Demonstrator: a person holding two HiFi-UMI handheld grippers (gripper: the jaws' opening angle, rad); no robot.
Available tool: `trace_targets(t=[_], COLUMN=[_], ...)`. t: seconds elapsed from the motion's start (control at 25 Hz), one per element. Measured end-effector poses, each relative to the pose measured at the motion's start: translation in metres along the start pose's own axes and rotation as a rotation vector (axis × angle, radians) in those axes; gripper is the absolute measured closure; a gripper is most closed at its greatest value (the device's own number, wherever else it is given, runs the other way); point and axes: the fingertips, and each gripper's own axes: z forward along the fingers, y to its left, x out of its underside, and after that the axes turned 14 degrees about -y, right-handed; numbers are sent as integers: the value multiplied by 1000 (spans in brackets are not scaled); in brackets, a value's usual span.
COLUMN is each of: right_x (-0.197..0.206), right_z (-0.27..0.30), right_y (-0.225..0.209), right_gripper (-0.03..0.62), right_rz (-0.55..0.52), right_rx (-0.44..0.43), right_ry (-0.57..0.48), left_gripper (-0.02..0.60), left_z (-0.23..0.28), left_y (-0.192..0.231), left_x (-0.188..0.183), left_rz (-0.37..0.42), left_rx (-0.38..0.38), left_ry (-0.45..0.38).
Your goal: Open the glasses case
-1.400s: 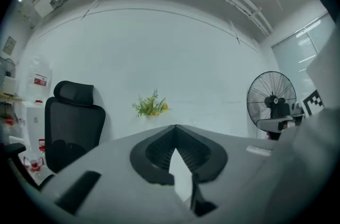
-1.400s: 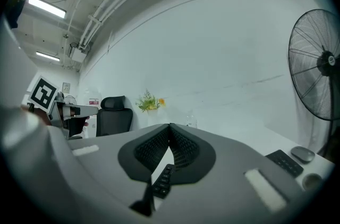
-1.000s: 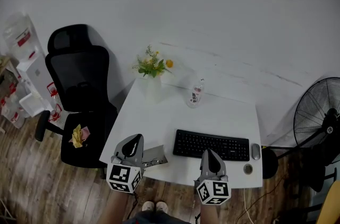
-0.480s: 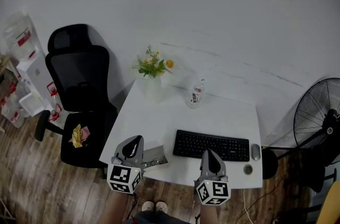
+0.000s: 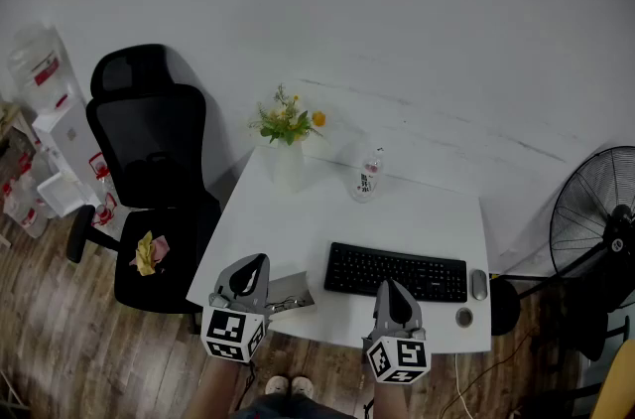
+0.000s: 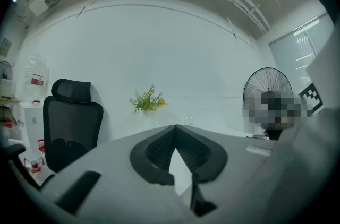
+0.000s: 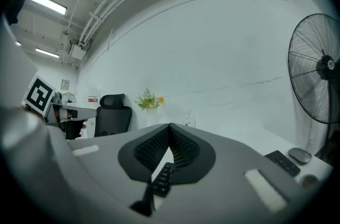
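In the head view a flat grey glasses case [image 5: 289, 288] lies at the front left corner of the white desk [image 5: 417, 218]. My left gripper [image 5: 252, 262] hovers at the desk's front edge just left of the case, apart from it. My right gripper [image 5: 389, 289] hangs at the front edge below the keyboard. In the left gripper view the left gripper [image 6: 174, 126] has its tips together and nothing between them. The right gripper [image 7: 170, 125] in its own view is shut too, and empty. Neither gripper view shows the case.
A black keyboard [image 5: 396, 271] lies mid-desk, with a mouse [image 5: 479, 284] and a small round item [image 5: 463, 316] to its right. A vase of flowers [image 5: 288, 137] and a bottle [image 5: 366, 175] stand at the back. A black office chair [image 5: 149, 179] stands left, a fan [image 5: 595, 218] right.
Both grippers have barely shifted in their views. The jaws stay shut and the case lies where it was.
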Motion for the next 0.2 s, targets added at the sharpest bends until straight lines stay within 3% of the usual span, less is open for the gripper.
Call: trace_targets(t=[0.2], right_x=[1], right_z=[0], right_y=[-1], right_gripper=[585], right_rz=[0], right_rx=[-2], right_ry=[3], left_gripper=[574], left_z=[1], left_y=[-1], left_x=[0], left_rz=[4], left_rx=[0], left_ry=[2])
